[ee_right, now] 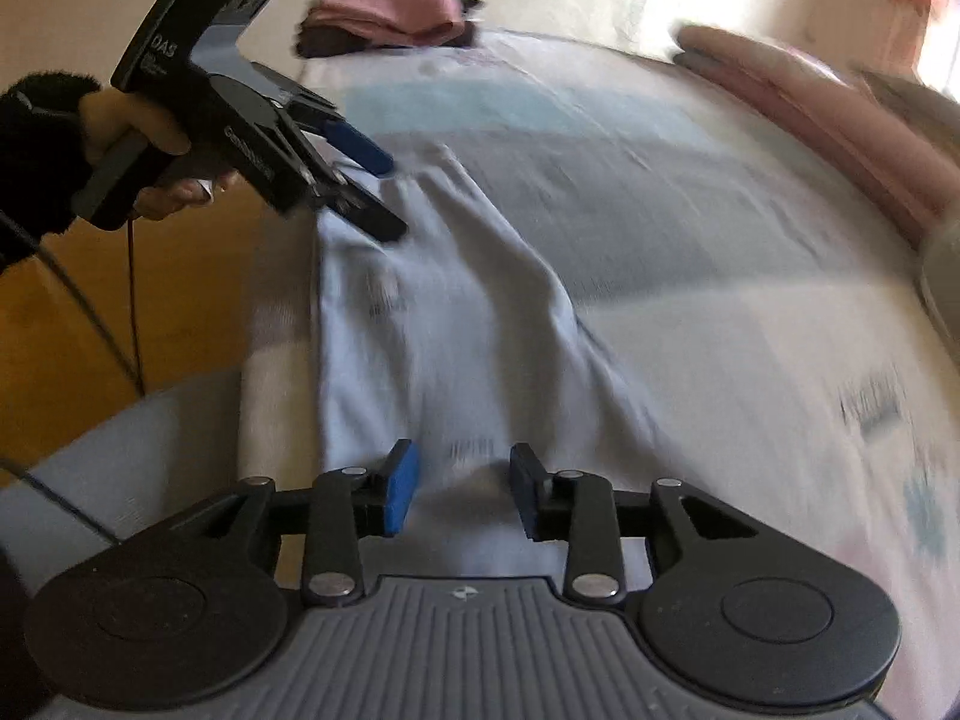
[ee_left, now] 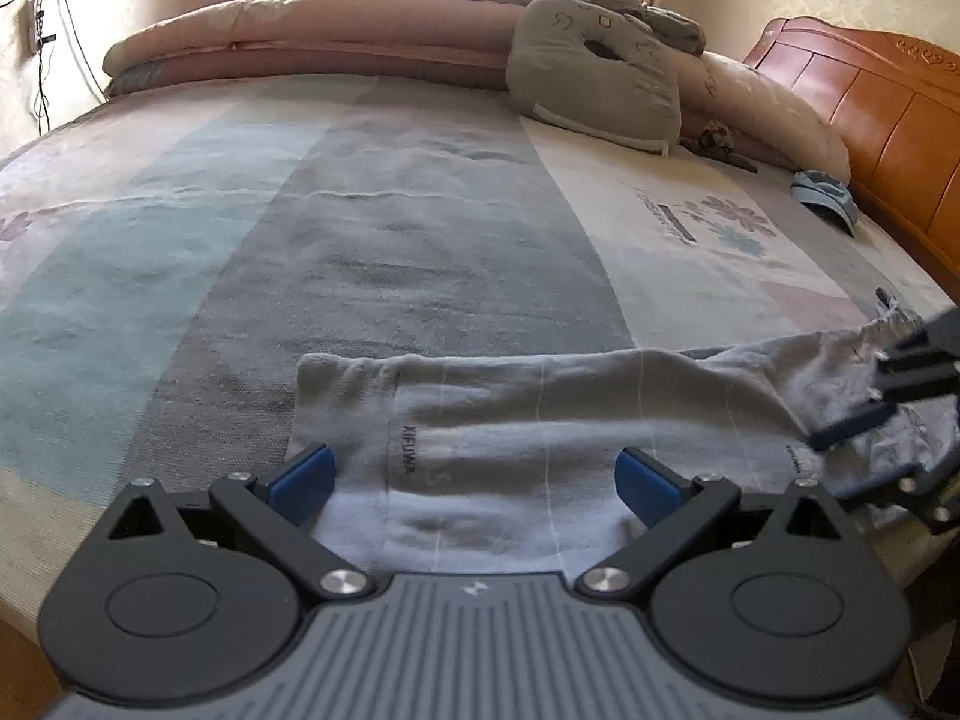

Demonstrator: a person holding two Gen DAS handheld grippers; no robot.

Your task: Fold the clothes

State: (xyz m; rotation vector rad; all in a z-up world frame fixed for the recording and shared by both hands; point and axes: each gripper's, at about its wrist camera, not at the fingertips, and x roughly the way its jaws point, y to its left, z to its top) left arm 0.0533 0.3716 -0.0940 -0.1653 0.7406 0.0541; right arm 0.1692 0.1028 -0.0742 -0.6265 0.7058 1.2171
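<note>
A pale grey-blue garment [ee_left: 540, 420] with thin white stripes and small dark lettering lies stretched along the bed's near edge. My left gripper [ee_left: 477, 480] is open wide just above it, blue pads [ee_left: 306, 480] spread to either side over the cloth. My right gripper [ee_left: 882, 402] comes in at the right edge over the crumpled end. In the blurred right wrist view the garment [ee_right: 450, 312] runs away from my right gripper [ee_right: 462, 486], which is open with cloth below the gap. A hand in a black sleeve holds the left gripper [ee_right: 384, 192] over the far end.
The striped bedsheet [ee_left: 390, 228] spreads ahead. Folded pink quilts [ee_left: 312, 42], a grey cushion [ee_left: 594, 78] and pillows line the far side, by a wooden headboard [ee_left: 870, 96]. A small blue item [ee_left: 828, 192] lies near it. Folded pink clothes [ee_right: 390, 12] sit on a far corner. Wooden floor [ee_right: 60, 300] lies beside the bed.
</note>
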